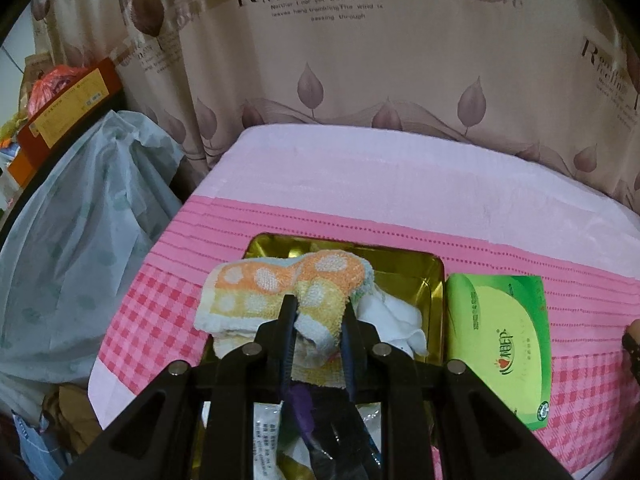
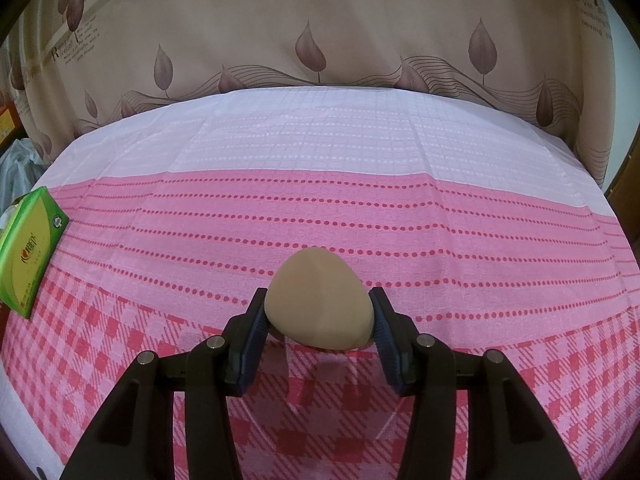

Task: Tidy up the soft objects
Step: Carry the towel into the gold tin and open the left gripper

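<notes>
Left gripper (image 1: 318, 314) clamped on the dotted orange-yellow towel (image 1: 280, 292) over the gold tin (image 1: 420, 276); right gripper (image 2: 318, 320) grips the tan sponge (image 2: 318, 300) above the pink cloth (image 2: 320, 208)

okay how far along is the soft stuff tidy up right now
Partly done. A white cloth already lies in the gold tin. In hand: the left gripper holds the dotted towel over the tin; the right gripper grips a tan sponge. Left: both, plus the green tissue pack.
</notes>
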Demonstrator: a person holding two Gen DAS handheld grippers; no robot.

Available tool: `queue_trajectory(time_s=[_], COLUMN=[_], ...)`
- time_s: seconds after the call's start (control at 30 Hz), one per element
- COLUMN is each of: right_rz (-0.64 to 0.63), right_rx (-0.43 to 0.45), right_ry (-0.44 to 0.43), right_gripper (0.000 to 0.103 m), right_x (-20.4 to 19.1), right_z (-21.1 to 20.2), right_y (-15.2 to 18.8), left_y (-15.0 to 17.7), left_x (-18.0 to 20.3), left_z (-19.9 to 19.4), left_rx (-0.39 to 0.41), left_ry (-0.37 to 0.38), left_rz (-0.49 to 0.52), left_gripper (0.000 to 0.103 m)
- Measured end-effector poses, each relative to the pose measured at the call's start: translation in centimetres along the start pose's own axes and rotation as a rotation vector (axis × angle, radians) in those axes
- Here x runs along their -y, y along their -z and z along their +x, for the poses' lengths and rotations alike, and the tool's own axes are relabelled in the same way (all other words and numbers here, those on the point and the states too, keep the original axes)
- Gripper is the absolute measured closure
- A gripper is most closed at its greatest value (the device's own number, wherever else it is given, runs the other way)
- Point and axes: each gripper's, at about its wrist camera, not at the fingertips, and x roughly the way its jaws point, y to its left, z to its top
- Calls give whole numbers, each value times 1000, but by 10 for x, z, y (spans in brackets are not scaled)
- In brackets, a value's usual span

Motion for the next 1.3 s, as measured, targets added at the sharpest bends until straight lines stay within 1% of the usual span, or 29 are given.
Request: queue_trajectory(time_s=[0.2,0.37,0.4,0.47,0.5,0.6,0.67,0.7,0.83,1.07,1.3], right_rz=[-3,-6,-7,-8,-9,-12,-14,-15,-18,-22,-24], right_rx=[0,-1,-1,-1,-2,-2,-2,-2,-3,-3,-3], right_ry=[1,4,5,7,8,11,14,15,18,23,26], right_gripper=[55,55,55,55,55,55,55,55,55,55,55], right_x=[0,-1,-1,-1,0,-1,-2,-1,-2,-4,-6], right_z=[0,0,0,0,0,1,1,1,2,2,2], right_y=[1,1,1,1,1,2,2,2,2,3,4], left_y=[3,5,5,5,5,5,5,5,5,3,11], left_x=[2,4,4,5,5,8,9,9,8,12,18], left_z=[12,16,16,18,18,18,17,16,9,-11,-41], left_rx=[-25,-35,-33,-36,-36,-37,-36,-36,-13,40,107], left_ry=[-1,-6,-11,-13,-14,-27,-31,-29,-24,-37,-63], left_rz=[-5,9,7,4,4,14,18,20,19,57,94], left_gripper=[82,79,76,76,74,72,68,64,51,48,48])
